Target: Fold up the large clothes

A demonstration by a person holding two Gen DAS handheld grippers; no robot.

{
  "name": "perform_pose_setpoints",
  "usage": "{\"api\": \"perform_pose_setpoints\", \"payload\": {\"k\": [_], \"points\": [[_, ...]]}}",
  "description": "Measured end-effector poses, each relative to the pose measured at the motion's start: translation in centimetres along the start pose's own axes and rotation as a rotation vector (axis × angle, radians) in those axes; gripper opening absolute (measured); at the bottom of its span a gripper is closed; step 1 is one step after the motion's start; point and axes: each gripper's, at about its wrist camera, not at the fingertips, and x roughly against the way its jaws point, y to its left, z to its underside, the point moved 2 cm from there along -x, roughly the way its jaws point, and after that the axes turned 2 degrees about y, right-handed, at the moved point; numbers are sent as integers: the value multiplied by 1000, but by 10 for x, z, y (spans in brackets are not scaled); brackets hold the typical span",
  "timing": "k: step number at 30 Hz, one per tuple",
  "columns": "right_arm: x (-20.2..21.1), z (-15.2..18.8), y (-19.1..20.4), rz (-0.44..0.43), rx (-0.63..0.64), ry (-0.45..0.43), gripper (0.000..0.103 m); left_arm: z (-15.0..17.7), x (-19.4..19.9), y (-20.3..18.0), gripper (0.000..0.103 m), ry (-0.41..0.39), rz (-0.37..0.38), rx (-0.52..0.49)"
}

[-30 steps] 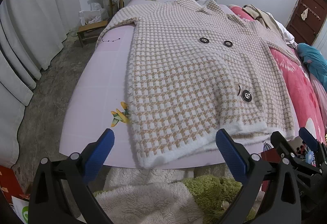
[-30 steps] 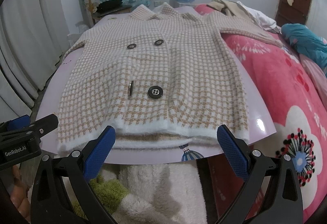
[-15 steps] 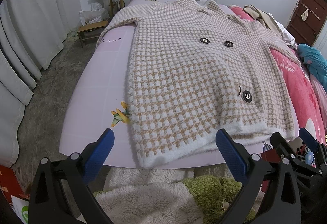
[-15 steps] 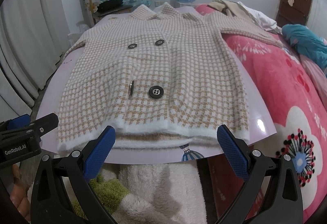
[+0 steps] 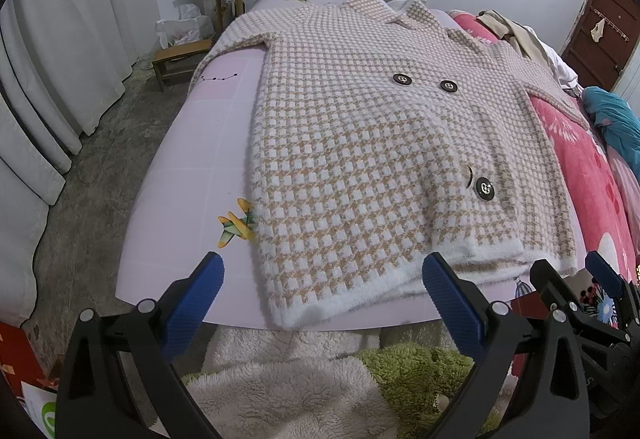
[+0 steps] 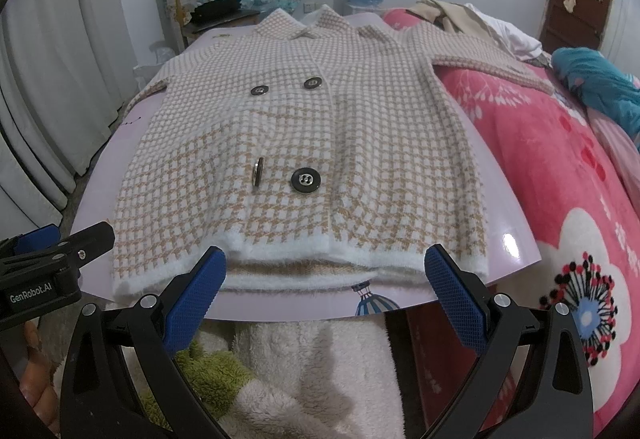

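Both hand-held grippers, left gripper (image 5: 322,293) and right gripper (image 6: 324,279), hover level with jaws spread wide and empty just short of the fuzzy beige-and-white houndstooth buttoned coat (image 6: 304,151) lying flat on the glossy lilac board (image 5: 192,167).

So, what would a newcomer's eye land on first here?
The checked coat spread flat, front up, across the lilac board, with dark buttons. Then the hot pink floral blanket to its right. Both open blue-padded claws, left claw and right claw, sit near the hem.
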Motion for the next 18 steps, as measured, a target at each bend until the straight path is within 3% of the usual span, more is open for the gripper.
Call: {"api": "perform_pose_setpoints", "payload": {"k": [18], "points": [[-1, -1, 0, 1, 1, 0, 95, 0, 0, 0, 98, -1, 0, -2]]}}
